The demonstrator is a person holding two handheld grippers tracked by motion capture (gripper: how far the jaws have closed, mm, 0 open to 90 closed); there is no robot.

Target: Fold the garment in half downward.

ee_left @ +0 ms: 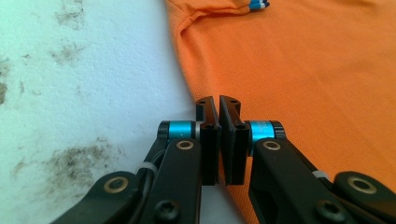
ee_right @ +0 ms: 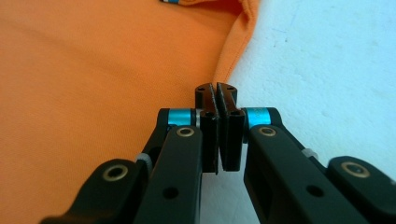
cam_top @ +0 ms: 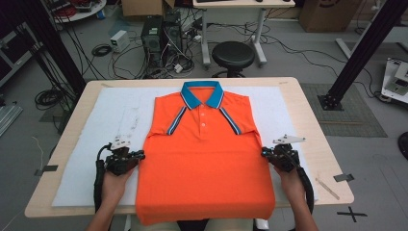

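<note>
On a pale wooden table (cam_top: 308, 125) covered by a white mat (cam_top: 96, 144), an orange polo shirt (cam_top: 204, 168) lies flat and face up at the centre of the high view, its hem hanging over the near edge. The knit looks fine-grained and matte; a stiff blue collar (cam_top: 202, 94) tops it near the far edge, three small buttons run down the placket, and dark-and-white striped bands slant from the collar toward each folded-in sleeve.

At lower left of the high view, the left gripper (cam_top: 139, 156) sits at the shirt's left side edge, held in a hand (cam_top: 113, 185). In the left gripper view its flat black jaws stand pressed together, with only a thin slit between them, right where the orange cloth (ee_left: 303, 70) meets the mat (ee_left: 84, 84); whether any fabric is caught between them cannot be told. The mat there is chalky and blotched with grey smudges.

At lower right, the right gripper (cam_top: 264, 153) meets the opposite side edge, carried by the other hand (cam_top: 291, 180). Its ribbed black pads are likewise clenched, at the rolled seam of the shirt (ee_right: 93, 84) beside the mat (ee_right: 327, 60); a pinch of cloth cannot be confirmed.

Beyond the table, a round black stool (cam_top: 233, 55) stands on a grey floor strewn with cables.
</note>
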